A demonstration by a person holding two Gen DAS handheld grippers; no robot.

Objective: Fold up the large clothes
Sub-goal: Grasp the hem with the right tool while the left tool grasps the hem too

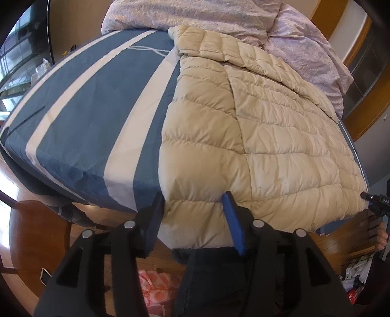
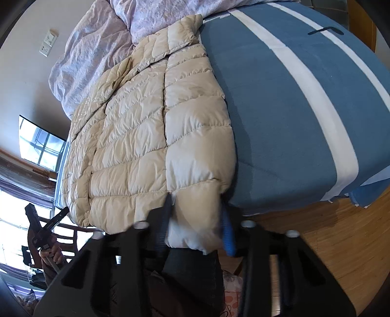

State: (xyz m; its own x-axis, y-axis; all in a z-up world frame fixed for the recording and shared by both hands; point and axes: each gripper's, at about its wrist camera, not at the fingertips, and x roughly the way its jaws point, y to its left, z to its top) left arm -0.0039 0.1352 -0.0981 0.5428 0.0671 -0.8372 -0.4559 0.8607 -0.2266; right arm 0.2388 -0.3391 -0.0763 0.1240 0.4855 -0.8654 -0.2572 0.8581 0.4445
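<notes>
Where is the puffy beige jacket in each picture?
Left wrist view: the puffy beige jacket fills the middle and right, lying on the blue striped sheet, its near hem between the left gripper fingers.
Right wrist view: the jacket lies left of centre, its near corner between the right gripper fingers.
Shared landmark: the lilac duvet beyond the collar.

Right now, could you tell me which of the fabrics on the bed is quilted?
The beige puffer jacket: stitched into puffy rows, unlike the flat blue-and-white striped sheet and the crumpled lilac duvet behind it.
</notes>
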